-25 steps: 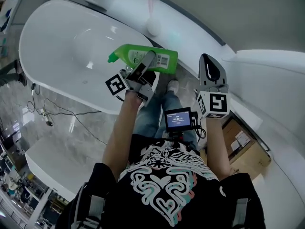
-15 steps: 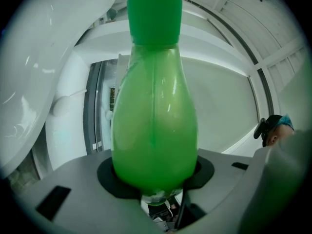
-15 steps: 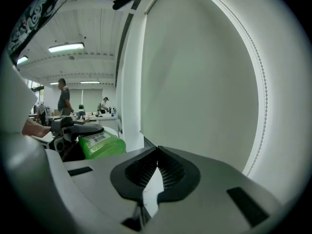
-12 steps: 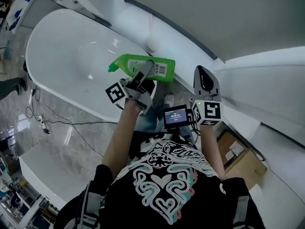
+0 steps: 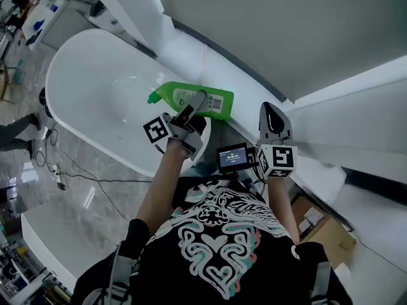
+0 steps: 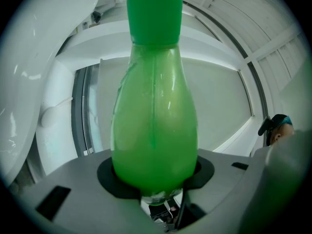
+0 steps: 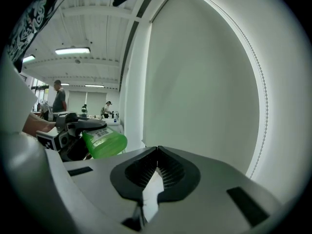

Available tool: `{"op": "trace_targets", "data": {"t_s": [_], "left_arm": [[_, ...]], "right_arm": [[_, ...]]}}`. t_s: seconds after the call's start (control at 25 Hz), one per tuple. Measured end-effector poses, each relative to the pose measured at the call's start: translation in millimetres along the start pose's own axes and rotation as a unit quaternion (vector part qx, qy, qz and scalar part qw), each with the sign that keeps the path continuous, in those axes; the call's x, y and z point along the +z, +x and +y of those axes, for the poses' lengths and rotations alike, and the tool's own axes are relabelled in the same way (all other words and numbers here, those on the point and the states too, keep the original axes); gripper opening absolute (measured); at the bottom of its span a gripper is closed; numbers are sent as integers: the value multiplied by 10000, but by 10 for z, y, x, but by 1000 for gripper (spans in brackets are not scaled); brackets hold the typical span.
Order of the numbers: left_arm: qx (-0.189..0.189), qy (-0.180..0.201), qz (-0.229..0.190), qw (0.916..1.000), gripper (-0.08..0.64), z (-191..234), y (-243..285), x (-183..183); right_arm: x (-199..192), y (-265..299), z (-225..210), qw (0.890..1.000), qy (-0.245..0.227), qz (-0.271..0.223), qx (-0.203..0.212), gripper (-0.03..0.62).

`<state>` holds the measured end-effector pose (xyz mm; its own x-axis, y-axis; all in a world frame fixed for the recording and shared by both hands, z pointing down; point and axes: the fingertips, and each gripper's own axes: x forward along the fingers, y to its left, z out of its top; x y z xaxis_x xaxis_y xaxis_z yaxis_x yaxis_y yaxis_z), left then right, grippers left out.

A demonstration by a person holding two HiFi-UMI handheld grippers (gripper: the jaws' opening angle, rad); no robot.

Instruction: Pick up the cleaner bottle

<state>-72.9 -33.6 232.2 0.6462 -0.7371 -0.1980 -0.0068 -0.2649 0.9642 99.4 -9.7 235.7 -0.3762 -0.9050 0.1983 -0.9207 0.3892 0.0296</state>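
Note:
The green cleaner bottle (image 5: 175, 95) lies sideways in the air above the rim of the white bathtub (image 5: 82, 100), its cap pointing left. My left gripper (image 5: 198, 100) is shut on the bottle's body, near its labelled end. In the left gripper view the bottle (image 6: 155, 111) fills the middle, cap away from the camera, clamped by the left gripper (image 6: 155, 179). My right gripper (image 5: 273, 114) hovers to the right of the bottle, shut, with nothing in it. In the right gripper view its jaws (image 7: 157, 152) meet, and the bottle (image 7: 105, 143) shows at the left.
A white wall runs close behind both grippers. A cardboard box (image 5: 324, 230) sits on the floor at lower right, and cables (image 5: 76, 170) trail over the marble floor at left. A small screen (image 5: 233, 157) hangs at the person's chest. People (image 7: 59, 97) stand far off.
Both grippers have risen, the left one carrying the bottle higher above the tub rim. The head view has swung toward the wall. The grip has not changed.

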Motion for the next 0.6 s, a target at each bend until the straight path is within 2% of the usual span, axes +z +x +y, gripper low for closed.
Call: {"op": "trace_targets", "data": {"t_s": [0.28, 0.6], "left_arm": [[20, 124, 121, 9998, 196, -175, -84, -66], [-39, 52, 172, 9998, 196, -228, -45, -91]], "right_arm": [[101, -176, 15, 10000, 27, -35, -84, 26], [150, -166, 65, 9999, -42, -81, -66, 26]]}}
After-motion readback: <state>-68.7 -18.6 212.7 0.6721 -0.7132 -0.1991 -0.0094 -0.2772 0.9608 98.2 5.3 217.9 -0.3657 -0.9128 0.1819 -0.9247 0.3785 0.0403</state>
